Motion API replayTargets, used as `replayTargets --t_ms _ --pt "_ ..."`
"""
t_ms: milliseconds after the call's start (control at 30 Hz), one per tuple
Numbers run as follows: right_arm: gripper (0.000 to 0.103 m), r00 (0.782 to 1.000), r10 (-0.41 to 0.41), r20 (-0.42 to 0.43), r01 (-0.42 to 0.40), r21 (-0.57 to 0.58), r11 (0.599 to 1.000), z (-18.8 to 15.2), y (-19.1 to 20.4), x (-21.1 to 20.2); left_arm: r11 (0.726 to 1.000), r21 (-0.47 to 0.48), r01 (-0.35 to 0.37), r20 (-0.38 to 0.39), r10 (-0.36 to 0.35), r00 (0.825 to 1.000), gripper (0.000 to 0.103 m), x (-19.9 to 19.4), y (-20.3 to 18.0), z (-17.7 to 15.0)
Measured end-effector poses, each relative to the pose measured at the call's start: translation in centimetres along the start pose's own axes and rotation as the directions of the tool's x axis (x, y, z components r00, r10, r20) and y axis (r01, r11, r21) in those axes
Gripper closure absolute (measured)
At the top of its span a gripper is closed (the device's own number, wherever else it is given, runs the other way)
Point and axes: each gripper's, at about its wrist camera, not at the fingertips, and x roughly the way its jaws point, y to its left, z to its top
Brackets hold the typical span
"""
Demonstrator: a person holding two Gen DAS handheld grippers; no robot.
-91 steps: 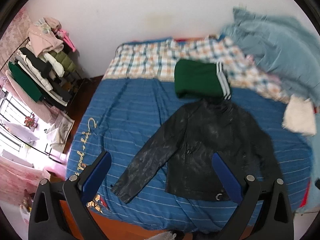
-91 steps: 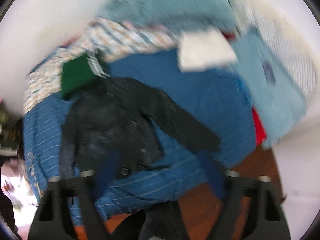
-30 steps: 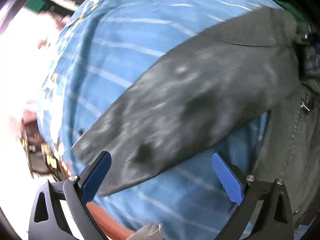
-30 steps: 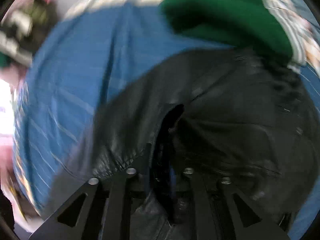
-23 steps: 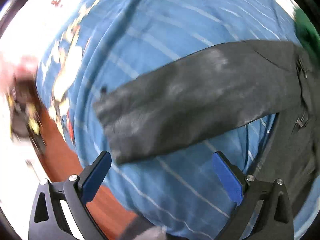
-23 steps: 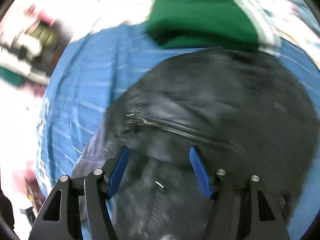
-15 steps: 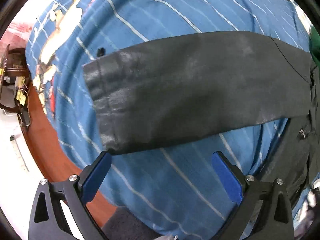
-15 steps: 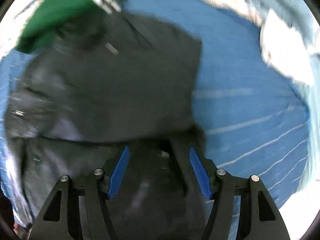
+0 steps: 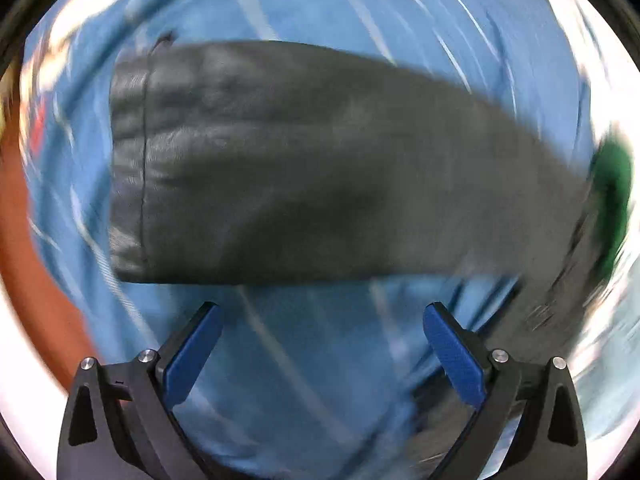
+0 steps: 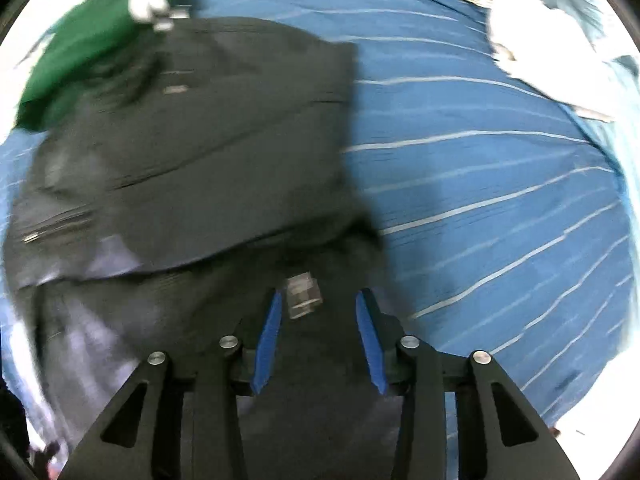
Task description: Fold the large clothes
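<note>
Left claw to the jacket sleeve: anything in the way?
Nothing visible. The left claw is open above the bare blue sheet, and the black jacket sleeve lies flat just ahead of its tips, uncovered.

Jacket [image 10: 192,152] on bed [image 10: 480,184], sweater [image 10: 88,44] behind.

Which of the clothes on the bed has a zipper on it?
The black leather jacket, lying nearest the right gripper. Its zipper shows along the left side. The green folded garment beyond it shows none, only white stripes.

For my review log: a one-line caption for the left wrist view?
Open left gripper above the black leather jacket's sleeve, spread on blue striped bedding.
</note>
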Motion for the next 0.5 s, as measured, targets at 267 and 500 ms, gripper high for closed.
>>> replayTargets --t_ms 267,500 --pt "0.057 0.996 0.074 -0.046 -0.077 -0.054 0.996 -6.0 7.3 1.2 0.931 -0.335 0.142 0.242 -0.060 0.968 0.044 -1.0 5.6 5.5" --pt "0.013 0.998 -0.059 0.018 0.061 -0.154 0.986 -8.7 13.4 0.4 0.994 -0.095 -0.045 0.414 0.081 0.907 0.094 -4.5 -1.4 8.2"
